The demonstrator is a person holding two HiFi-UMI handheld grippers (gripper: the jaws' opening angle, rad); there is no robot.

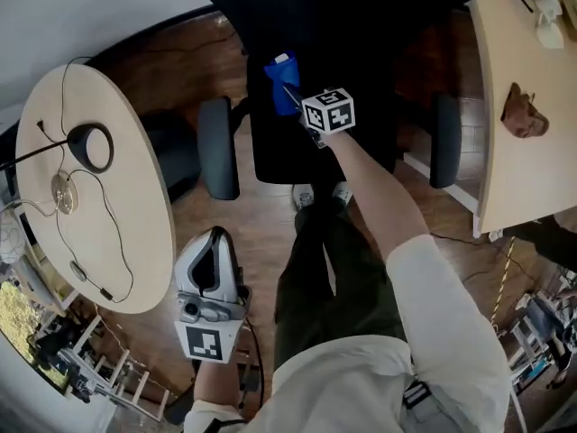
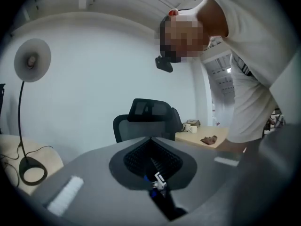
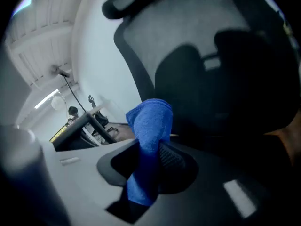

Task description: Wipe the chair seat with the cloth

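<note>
**Cloth held over office chair.** A black office chair [image 2: 149,119] is pictured on a wood-plank floor [image 1: 261,233], with a plain white wall [image 2: 94,79] behind its backrest. To the chair's left a rounded pale desk [image 1: 135,242] is set, carrying a lamp [image 1: 90,146] and trailing cables. To the chair's right a second pale desk [image 1: 532,179] is seen, with a crumpled brown item [image 1: 523,113] lying on it. The person's legs are planted just in front of the chair.

The right tool [image 1: 290,93] is reached out over the chair seat [image 1: 279,156], between the two armrests. Its jaws are clamped on a blue cloth [image 1: 280,79], with only the fabric's thickness between them. The left tool [image 1: 215,242] is held back from the chair, in front of the armrest [image 1: 218,147] on the person's left and near the rounded desk's edge. Its jaws are brought together and nothing is gripped.

The cloth is bunched into a narrow roll. Its long axis is run along the line of the jaws, with the folded end pushed out past the fingertips toward the chair's backrest and the looser end tucked back into the tool's throat. It is held at the rear part of the seat; whether the seat is touched cannot be told.
</note>
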